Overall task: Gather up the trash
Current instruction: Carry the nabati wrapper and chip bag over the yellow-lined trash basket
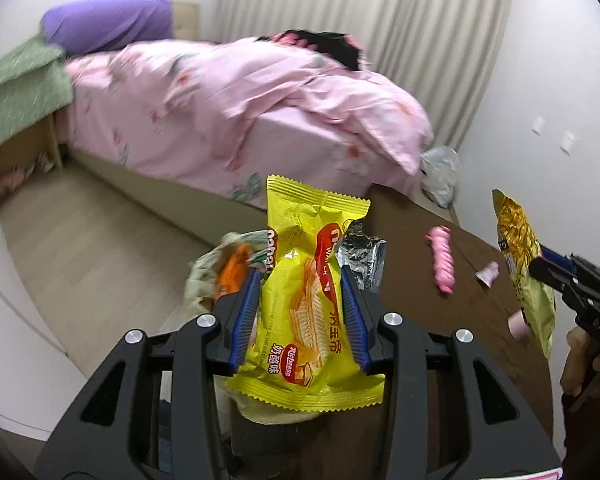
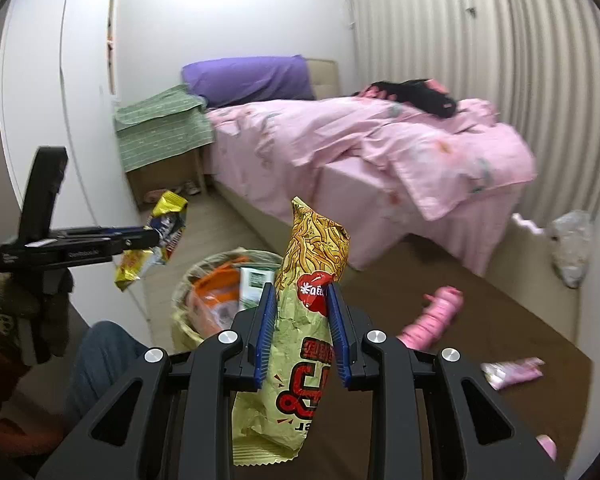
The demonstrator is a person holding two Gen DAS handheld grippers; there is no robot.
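Yellow wafer wrapper (image 1: 304,300) clamped in left fingers (image 1: 247,312); right fingers (image 2: 266,332) clamp noodle bag (image 2: 300,320). Transport step. Next: position over bin (image 2: 220,300), release.

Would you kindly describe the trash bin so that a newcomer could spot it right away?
Start at the pink bed; the brown table stands at its foot. On the floor by the table's left edge sits the bin, a round basket lined with a yellowish bag. It alone is already full of wrappers, an orange packet on top.
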